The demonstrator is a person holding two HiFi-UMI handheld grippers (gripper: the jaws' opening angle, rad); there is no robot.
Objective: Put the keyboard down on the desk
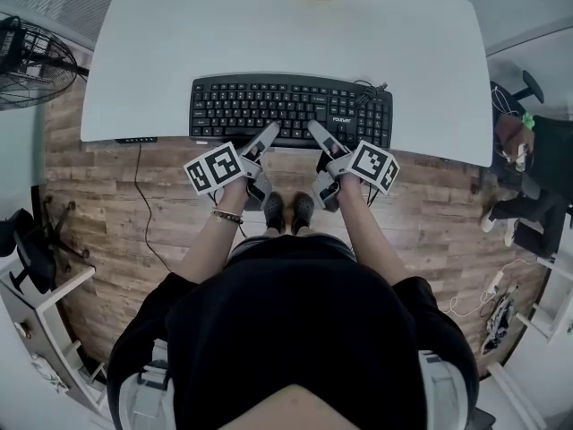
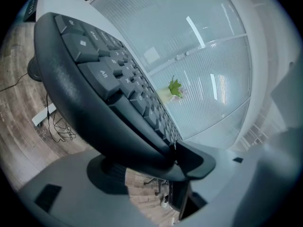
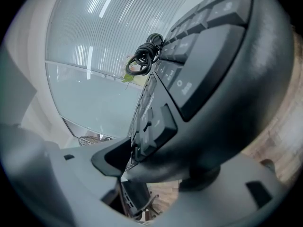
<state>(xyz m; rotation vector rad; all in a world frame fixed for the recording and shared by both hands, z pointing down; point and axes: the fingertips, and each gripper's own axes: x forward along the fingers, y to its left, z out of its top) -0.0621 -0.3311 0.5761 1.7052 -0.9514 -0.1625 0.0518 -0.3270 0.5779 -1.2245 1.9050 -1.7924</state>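
Head view: the keyboard (image 1: 291, 110) lies flat on the white desk (image 1: 269, 34), its long axis running from 9 to 3 o'clock along the near edge. Its front rim sits at that edge or slightly past it. It is at 12 o'clock from both of your grippers. The left gripper (image 1: 267, 137) meets the front rim left of centre and the right gripper (image 1: 315, 134) right of centre, so neither is nearer than the other. A clear way out lies toward 6 o'clock.

Left gripper view: the keyboard (image 2: 94, 103) sweeps from 10 o'clock down to the middle, and its front rim stands between the jaws of the left gripper (image 2: 151, 168). The jaws are spread wide, one over the keys and one under the rim. By my reading they do not pinch it.

Right gripper view: the keyboard (image 3: 222, 93) runs from 1 o'clock down toward 7. Its coiled cable (image 3: 144, 56) is at 11 o'clock. The right gripper (image 3: 158, 169) also has its jaws wide apart around the rim and does not look clamped.
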